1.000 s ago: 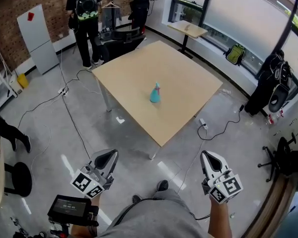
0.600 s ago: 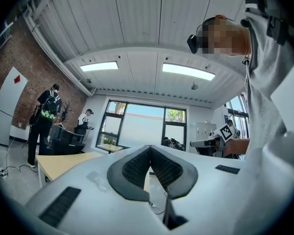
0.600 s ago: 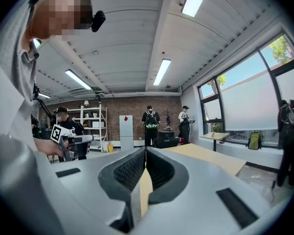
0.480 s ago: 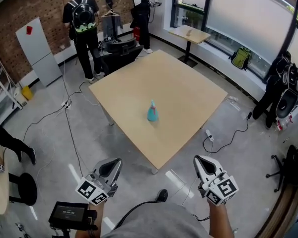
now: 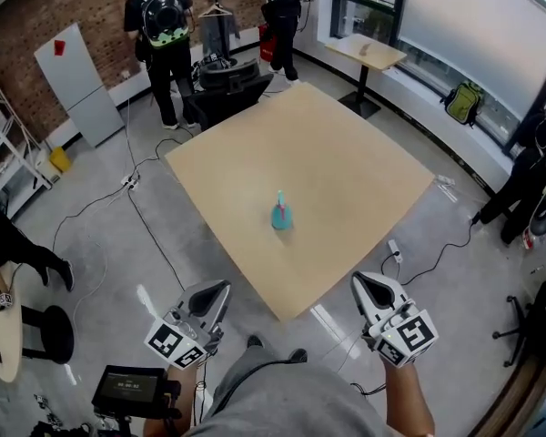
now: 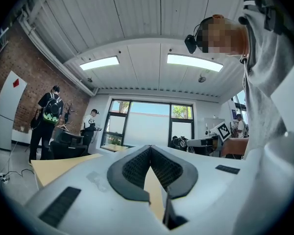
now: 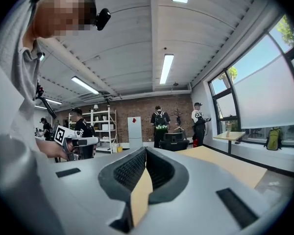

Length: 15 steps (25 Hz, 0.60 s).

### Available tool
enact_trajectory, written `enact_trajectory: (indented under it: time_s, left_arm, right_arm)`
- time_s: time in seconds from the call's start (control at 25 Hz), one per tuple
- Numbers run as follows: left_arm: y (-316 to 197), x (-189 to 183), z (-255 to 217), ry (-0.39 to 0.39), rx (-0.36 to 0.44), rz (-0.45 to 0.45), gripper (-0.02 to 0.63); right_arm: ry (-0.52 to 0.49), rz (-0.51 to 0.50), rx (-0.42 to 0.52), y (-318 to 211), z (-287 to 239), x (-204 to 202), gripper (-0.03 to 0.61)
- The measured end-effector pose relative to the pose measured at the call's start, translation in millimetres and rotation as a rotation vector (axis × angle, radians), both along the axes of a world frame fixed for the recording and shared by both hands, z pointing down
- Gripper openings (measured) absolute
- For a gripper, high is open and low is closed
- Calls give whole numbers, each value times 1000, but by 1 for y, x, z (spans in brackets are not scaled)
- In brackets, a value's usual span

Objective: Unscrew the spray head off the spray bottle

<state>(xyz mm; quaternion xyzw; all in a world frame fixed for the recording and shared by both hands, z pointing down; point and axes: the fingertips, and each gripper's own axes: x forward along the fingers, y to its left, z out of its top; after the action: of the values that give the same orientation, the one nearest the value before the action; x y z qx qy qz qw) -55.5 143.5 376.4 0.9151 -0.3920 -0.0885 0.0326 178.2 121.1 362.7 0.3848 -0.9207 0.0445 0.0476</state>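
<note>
Room: open workshop with a grey concrete floor, a brick wall at the back and windows along one side. A square wooden table (image 5: 346, 153) stands mid-floor.

Head view: the spray bottle (image 5: 280, 215), teal, stands upright and alone near the middle of the table, with its spray head (image 5: 279, 198) still on. The left claw (image 5: 211, 293) and right claw (image 5: 368, 289) are both held out over the floor, short of the table's near corner and well apart from the bottle. Two people with their backs turned stand beyond the far edge, not involved.

Left gripper view: the left claw (image 6: 149, 149) has its jaws together, the ribbed pads meet at the tip, and nothing is between them. A strip of table top shows beyond. The bottle is not in this view.

Right gripper view: the right claw (image 7: 144, 151) likewise has its jaws together with nothing gripped. The table runs off to the right, and no bottle is visible.

Step in hand (judged): approach only, unscrewing not begun. The next move calls for bringing both claws over the table and opening them, then one clamps the bottle body low to hold it against turning while the other takes the spray head's collar to twist. Risk: the bottle looks light and could tip if nudged before it is held.
</note>
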Motion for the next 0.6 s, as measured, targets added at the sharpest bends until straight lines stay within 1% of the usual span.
enact_trajectory:
  time_s: [0.2,0.48,0.6]
  left_arm:
    - [-54,-5,3,2,-7,-2,5]
    - [-142,-13,-2,21,27,56,5]
    - [-178,-14,-5,42,30,81,5]
  right_arm:
    - [6,-3,-27,-46,12,-3,6]
    - [14,46,6,-112,0,-18,6]
    - [28,60,10,-139,-4,-26,5]
